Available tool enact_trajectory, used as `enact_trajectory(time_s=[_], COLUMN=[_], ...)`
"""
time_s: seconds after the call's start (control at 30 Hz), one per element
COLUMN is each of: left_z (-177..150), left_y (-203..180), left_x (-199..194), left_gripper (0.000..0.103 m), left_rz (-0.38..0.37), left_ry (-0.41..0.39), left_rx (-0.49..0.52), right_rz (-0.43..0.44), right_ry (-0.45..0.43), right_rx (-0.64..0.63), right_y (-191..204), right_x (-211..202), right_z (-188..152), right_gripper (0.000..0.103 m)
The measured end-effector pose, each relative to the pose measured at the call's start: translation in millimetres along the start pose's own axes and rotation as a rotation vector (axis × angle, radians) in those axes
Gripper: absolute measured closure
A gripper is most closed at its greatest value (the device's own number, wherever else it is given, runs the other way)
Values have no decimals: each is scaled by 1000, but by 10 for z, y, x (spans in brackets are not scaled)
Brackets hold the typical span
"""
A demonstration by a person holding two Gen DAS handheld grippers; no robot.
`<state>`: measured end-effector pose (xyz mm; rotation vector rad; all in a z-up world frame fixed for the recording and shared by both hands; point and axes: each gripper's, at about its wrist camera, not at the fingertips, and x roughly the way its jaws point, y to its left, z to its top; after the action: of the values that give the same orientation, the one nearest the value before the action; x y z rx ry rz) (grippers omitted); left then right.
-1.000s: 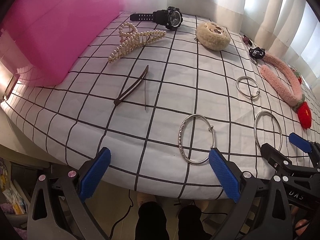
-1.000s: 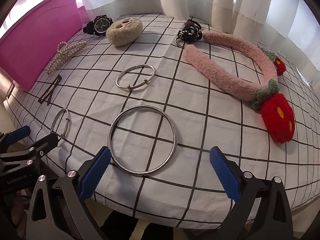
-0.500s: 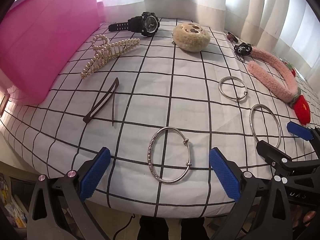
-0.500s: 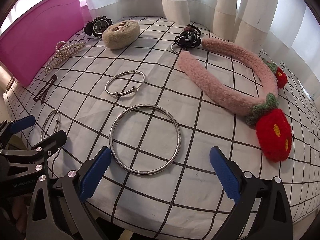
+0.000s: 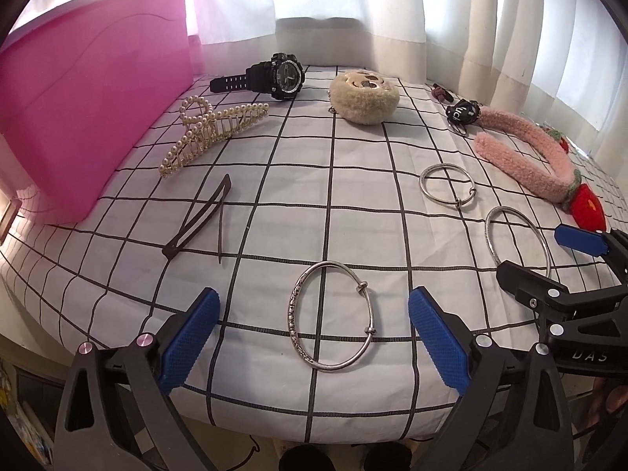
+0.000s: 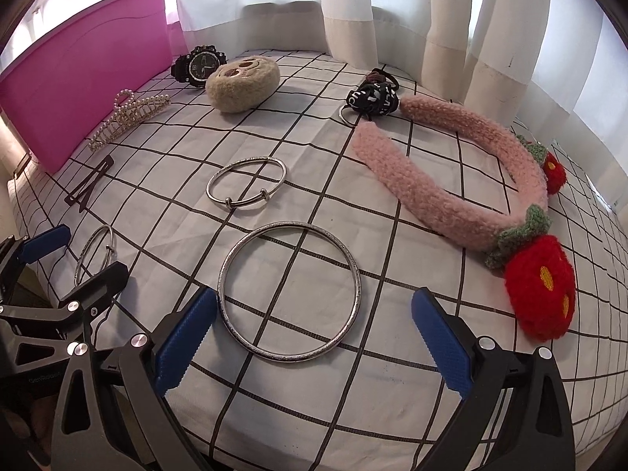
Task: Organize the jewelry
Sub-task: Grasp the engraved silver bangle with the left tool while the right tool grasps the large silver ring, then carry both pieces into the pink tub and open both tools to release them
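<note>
My left claw hangs over the near edge of the table with its blue pads far apart, and they are closing a little. A silver bracelet with two small beads lies flat on the cloth between the pads, but neither pad touches it. My right claw is wide open too and holds nothing. A big plain silver ring lies between its pads, very close to the left pad.

Just past the big ring lies a smaller silver bracelet. To the right is a fuzzy pink headband with red woolly strawberries on its ends. A black and white hair tie sits at the far tip of the headband.

On the left side I see a thin brown hair clip, a pearl hair claw and a tall pink box. At the back lie a black watch and a round fluffy tan thing. Everything rests on a white cloth with black squares.
</note>
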<state>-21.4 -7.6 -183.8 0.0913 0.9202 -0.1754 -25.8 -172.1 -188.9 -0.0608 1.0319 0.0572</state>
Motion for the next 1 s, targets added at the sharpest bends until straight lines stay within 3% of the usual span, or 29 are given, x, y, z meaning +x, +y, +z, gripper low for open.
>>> enact_trajectory(time_s=[0.17, 0.27, 0.5, 0.77, 1.0], left_z=[-21, -16, 16, 164, 434], left_y=[-142, -196, -162, -142, 1], left_x=[-77, -92, -108, -310, -615], left_gripper=[49, 63, 64, 64, 64], left_rz=[-41, -63, -82, -125, -139], left_ry=[-7, 1, 20, -15, -73], left_rx=[63, 76, 55, 34, 3], right_rz=[20, 37, 52, 78, 81], right_ry=[20, 14, 16, -10, -72], right_rx=[-11, -41, -23, 7, 3], right_y=[15, 71, 68, 42, 73], right_x=[-1, -49, -65, -229, -547], right_z=[28, 45, 49, 110, 388], right_gripper=[12, 33, 34, 34, 34])
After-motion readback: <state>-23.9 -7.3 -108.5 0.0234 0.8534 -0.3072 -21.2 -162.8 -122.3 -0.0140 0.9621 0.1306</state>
